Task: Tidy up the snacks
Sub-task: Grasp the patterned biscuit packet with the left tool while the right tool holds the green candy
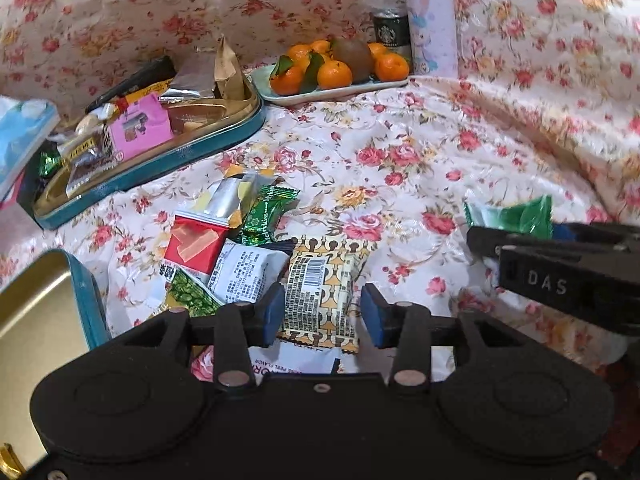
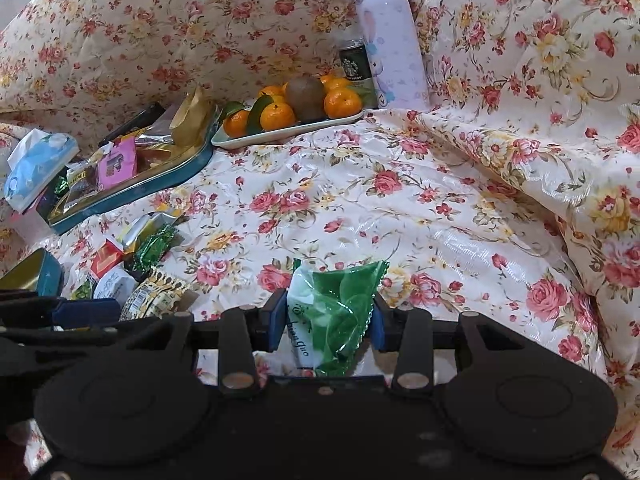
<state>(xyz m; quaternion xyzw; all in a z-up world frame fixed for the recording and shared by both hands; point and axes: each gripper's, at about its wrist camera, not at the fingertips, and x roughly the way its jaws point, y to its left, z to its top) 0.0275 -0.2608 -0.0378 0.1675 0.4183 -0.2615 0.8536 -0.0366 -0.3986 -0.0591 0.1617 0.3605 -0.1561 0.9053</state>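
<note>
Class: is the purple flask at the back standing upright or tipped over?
Upright. The flask stands on its base with its lid on top, leaning slightly against the flowered cloth, beside the can.

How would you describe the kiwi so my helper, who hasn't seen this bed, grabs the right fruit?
Find the tall lilac bottle standing at the back of the floral quilt. Just in front of it lies a pale plate heaped with fruit. The kiwi is the one brown, dull-skinned piece there, among shiny tangerines.
</note>
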